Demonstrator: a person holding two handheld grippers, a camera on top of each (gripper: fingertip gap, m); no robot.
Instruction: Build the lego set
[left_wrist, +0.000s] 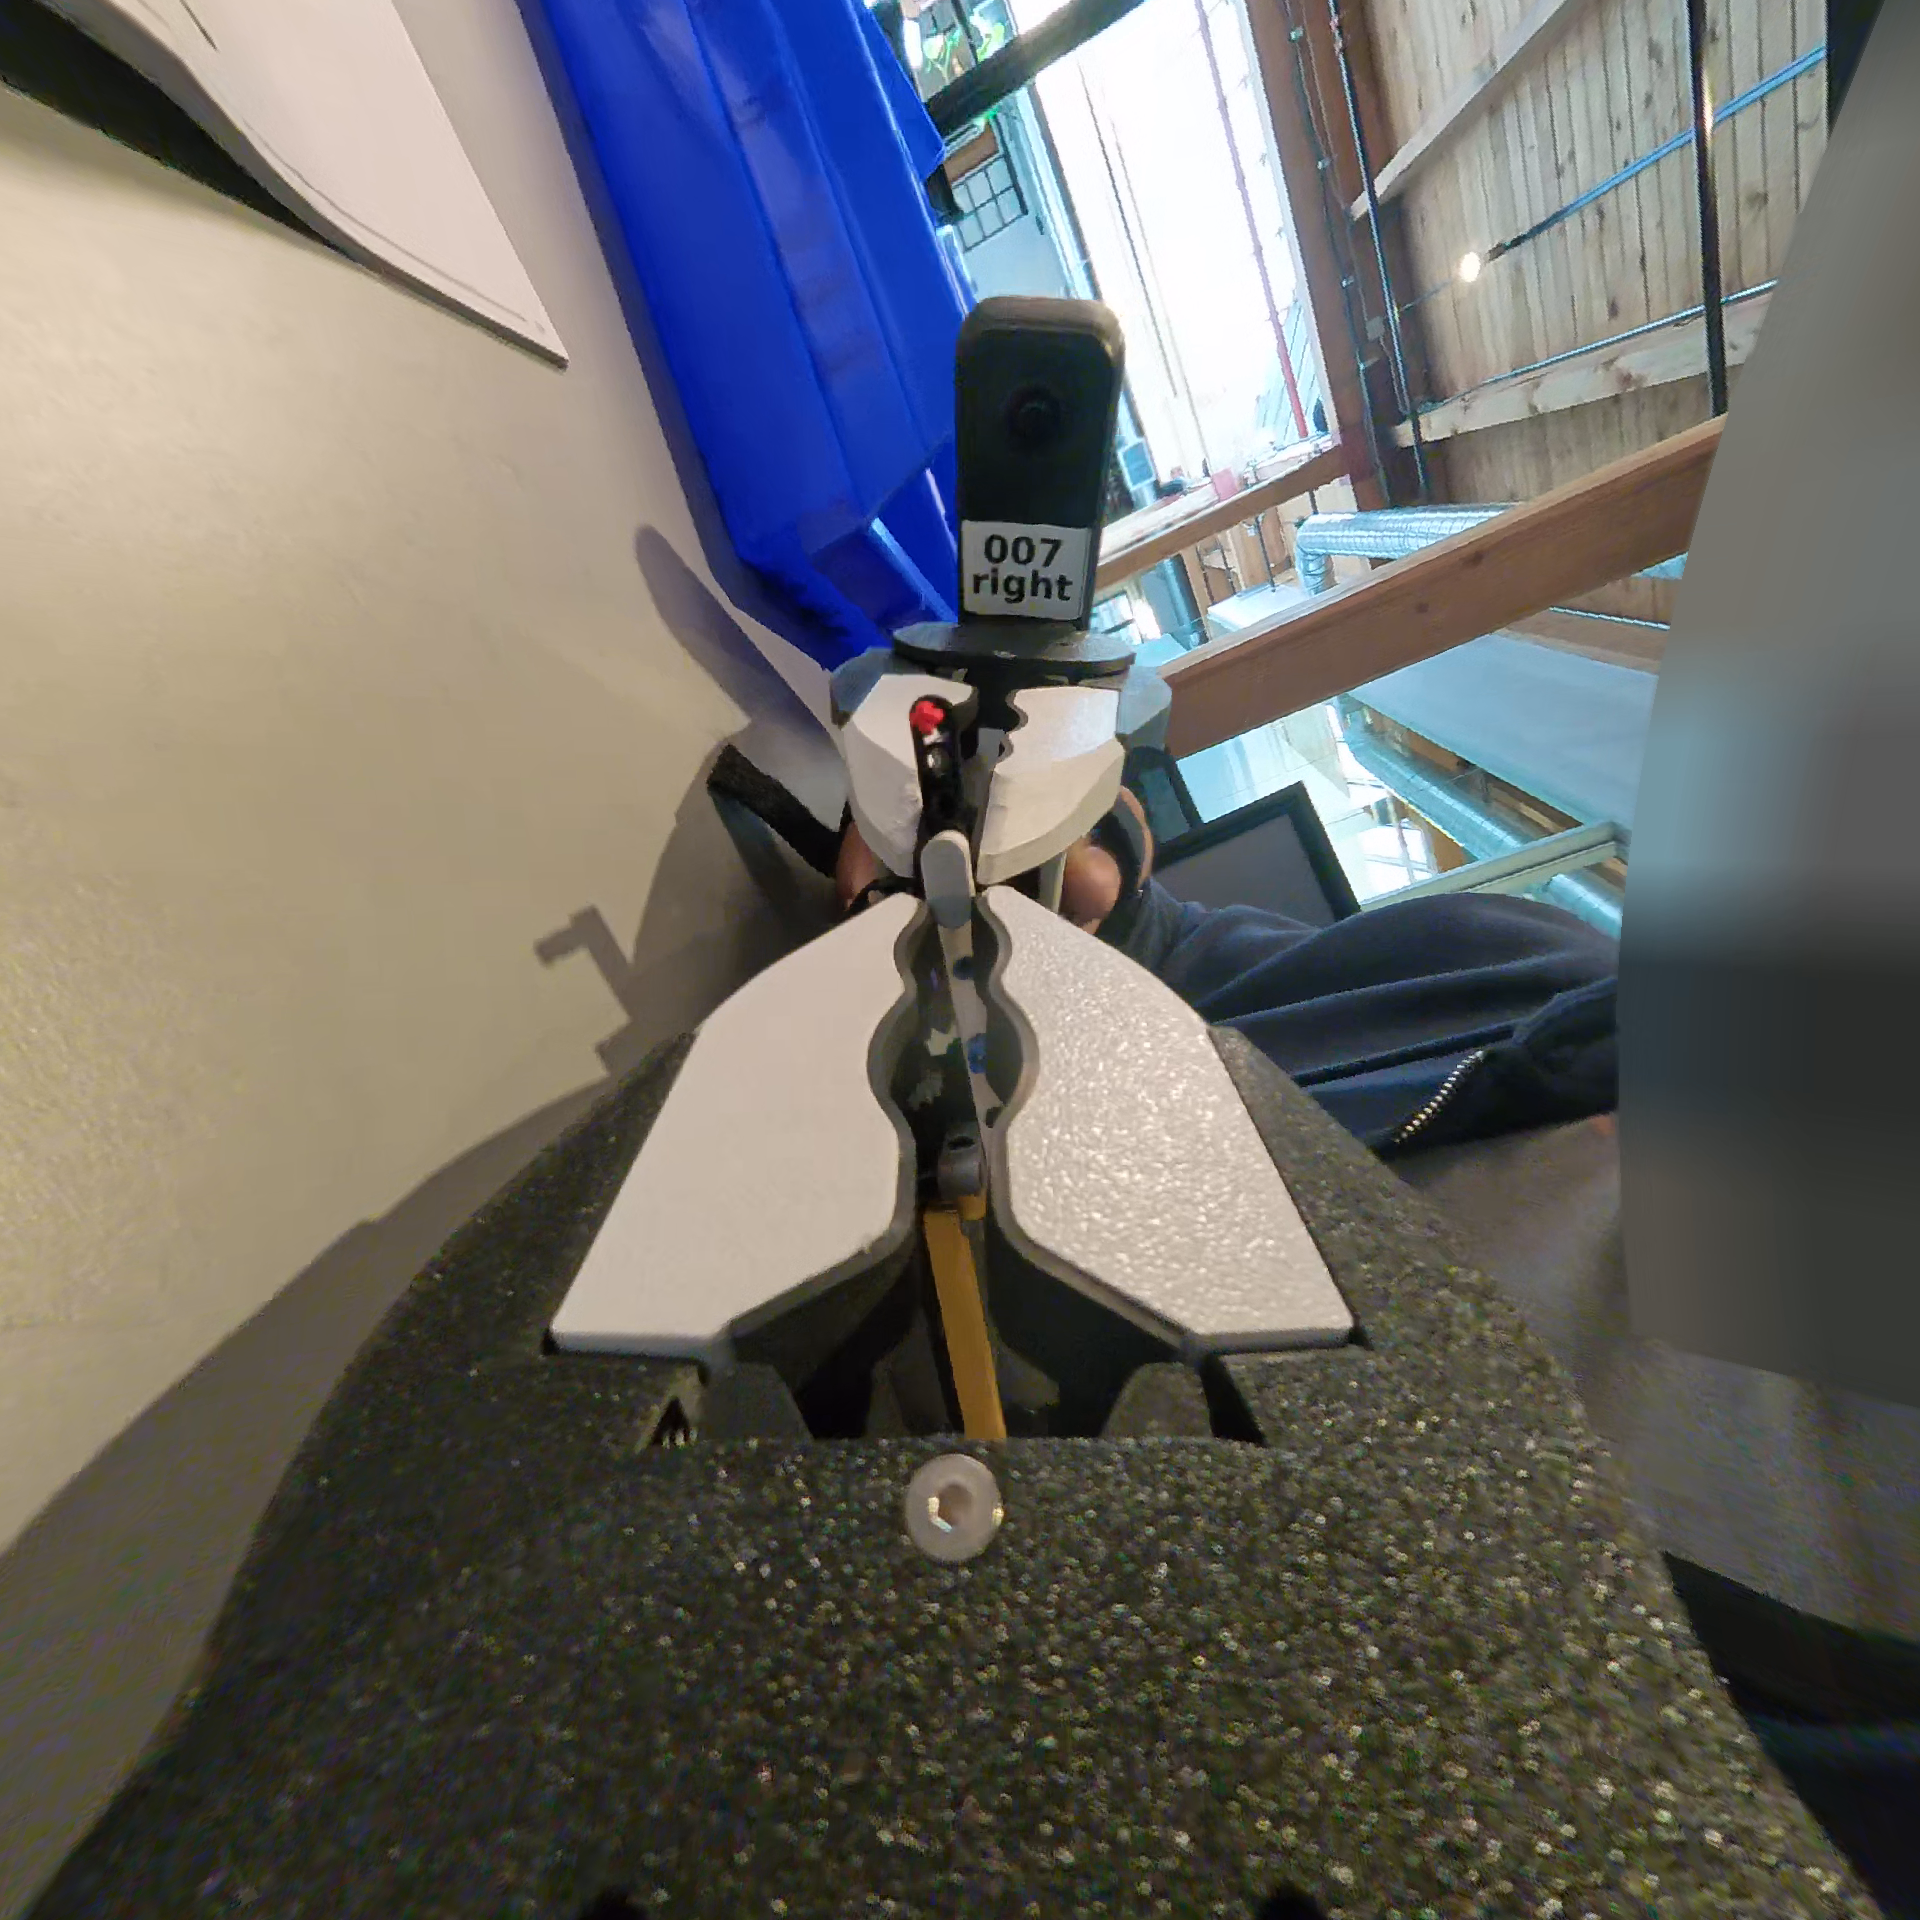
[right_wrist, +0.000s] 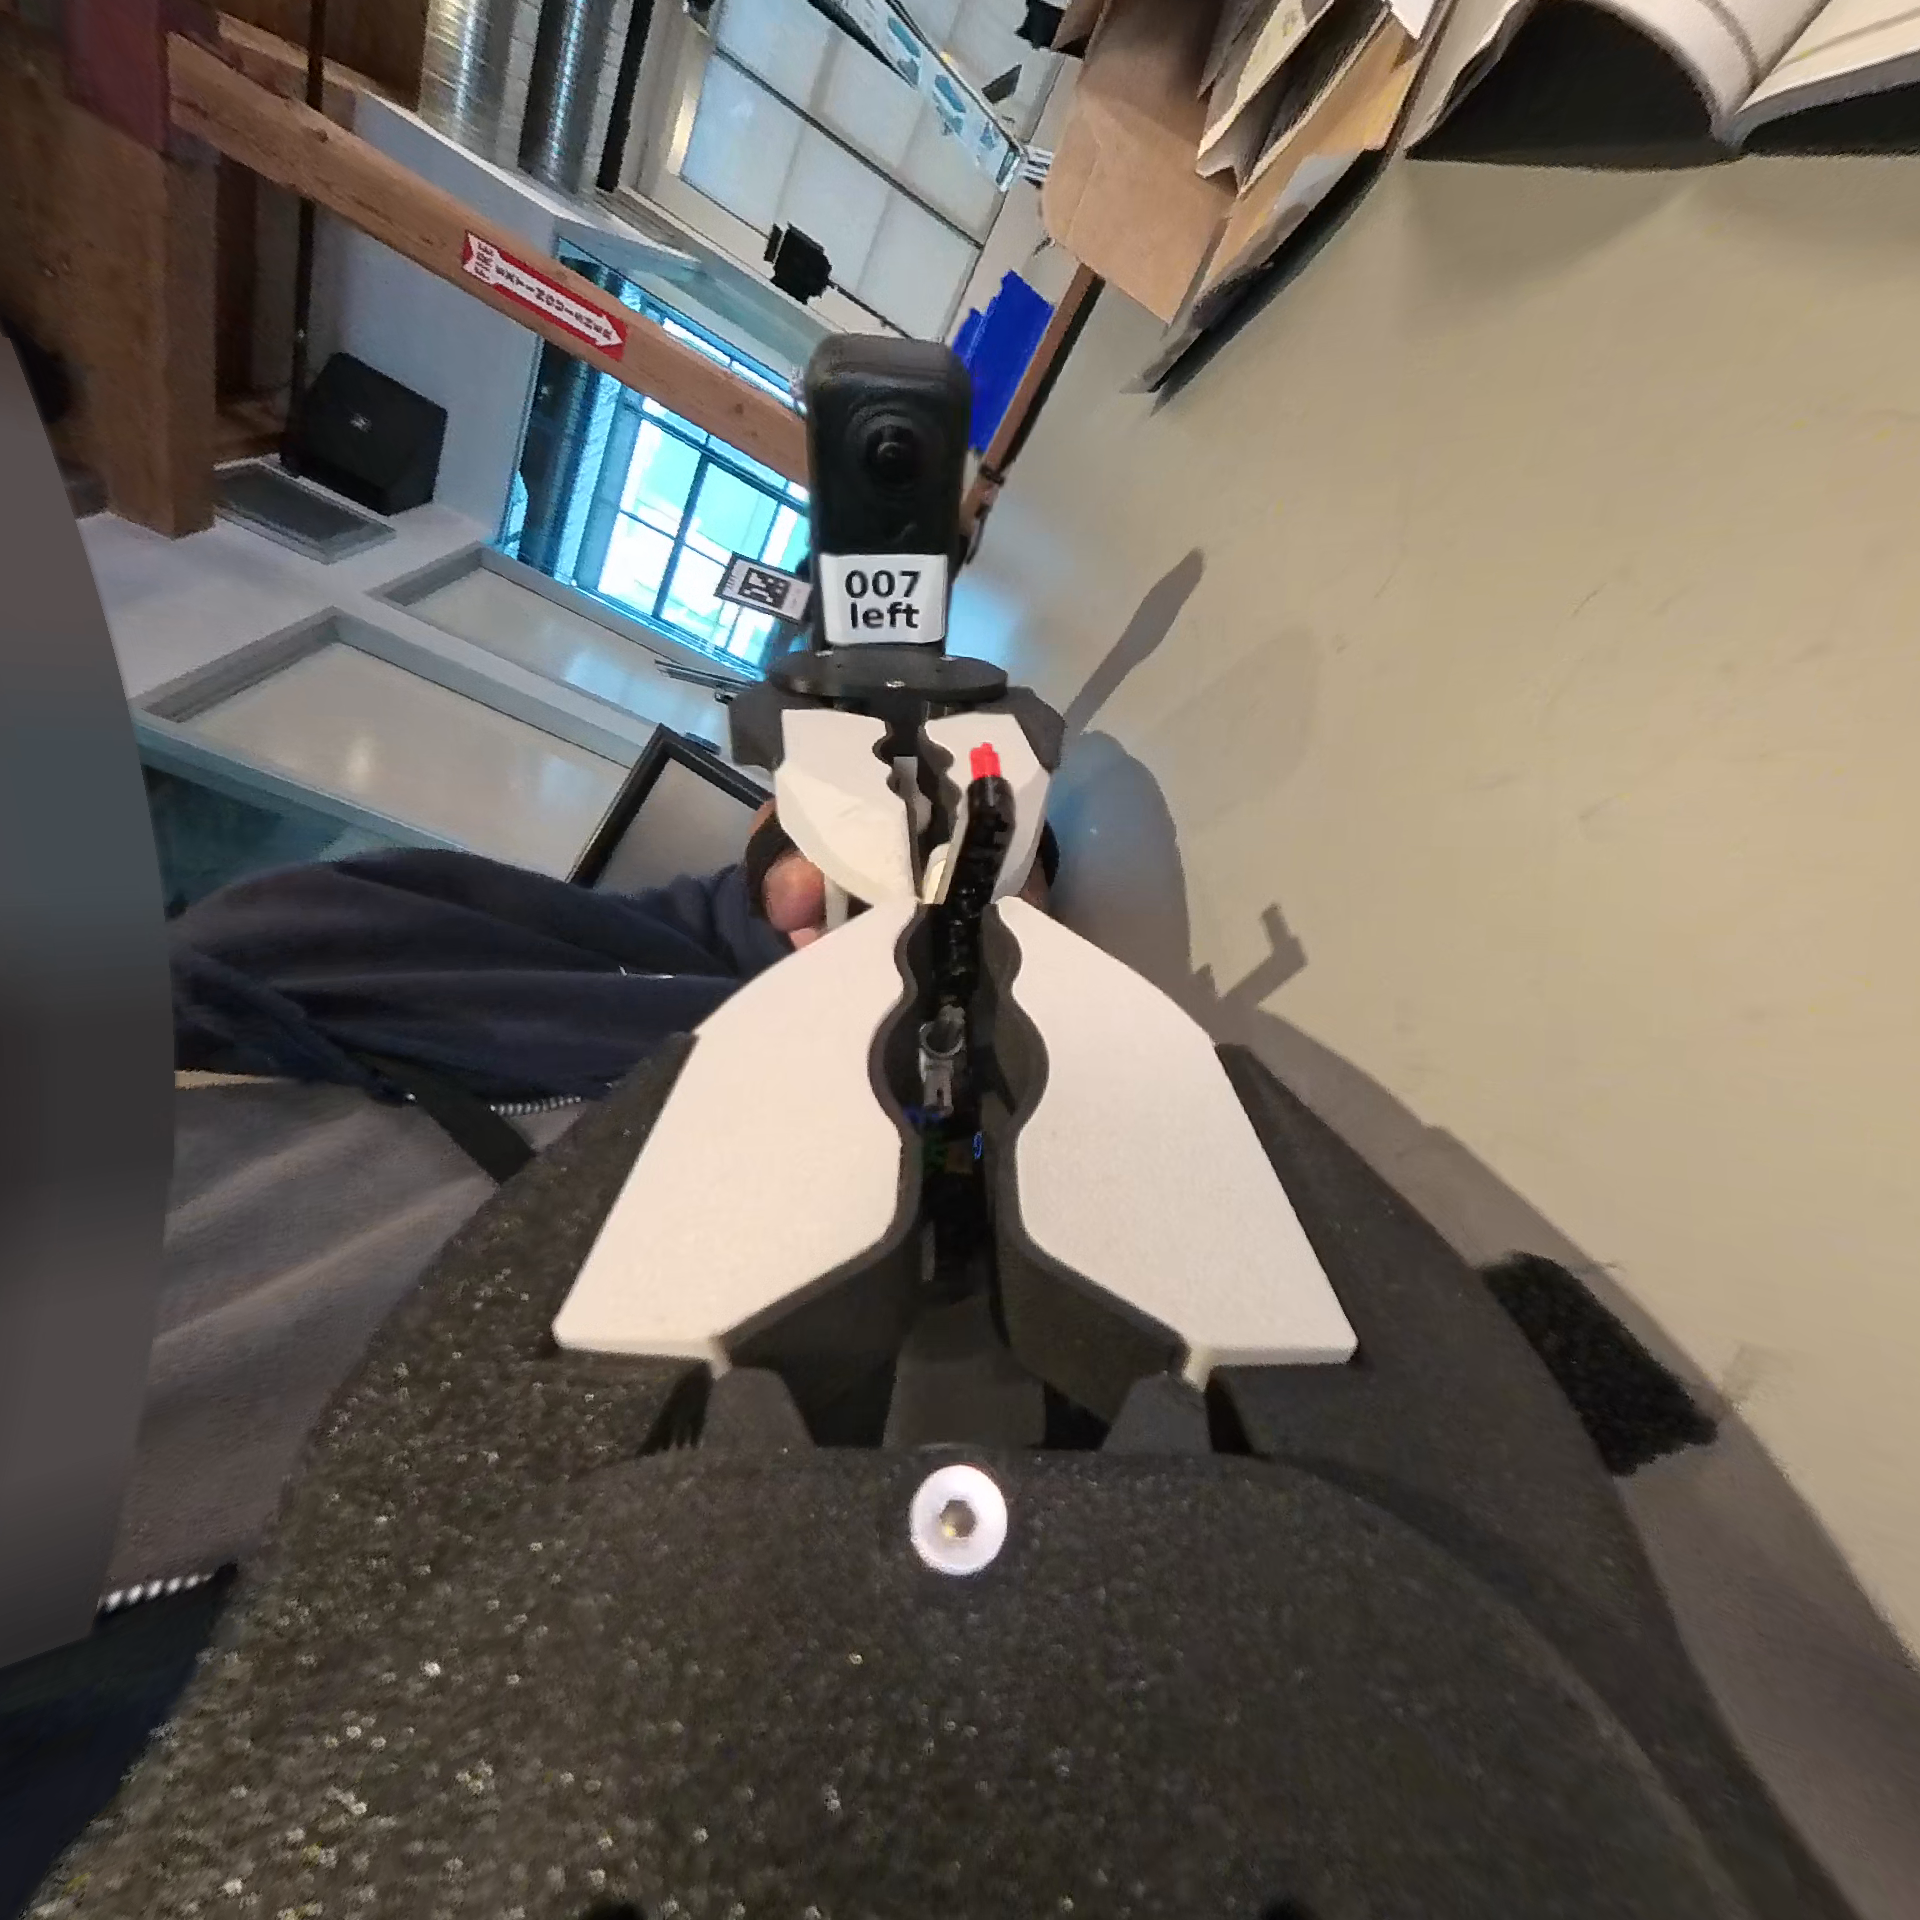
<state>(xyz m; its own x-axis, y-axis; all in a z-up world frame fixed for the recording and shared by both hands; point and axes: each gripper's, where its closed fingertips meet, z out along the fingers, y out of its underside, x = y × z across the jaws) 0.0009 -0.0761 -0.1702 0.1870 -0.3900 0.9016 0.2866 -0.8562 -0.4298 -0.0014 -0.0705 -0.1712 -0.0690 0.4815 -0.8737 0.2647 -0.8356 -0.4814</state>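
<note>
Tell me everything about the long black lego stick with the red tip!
The black lego stick is a thin, studded beam that looks like plastic, with a small red peg at its far end. The right gripper is shut on it, white fingers pinching its sides. It points straight ahead, lifted off the pale table, toward the left gripper, reaching between that gripper's fingers. Whether it touches the white piece held there is unclear.

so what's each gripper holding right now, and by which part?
Both are shut on one thin lego assembly. The left gripper pinches its grey-and-yellow end, the right gripper its black beam end; the exact contact is hidden.
</note>
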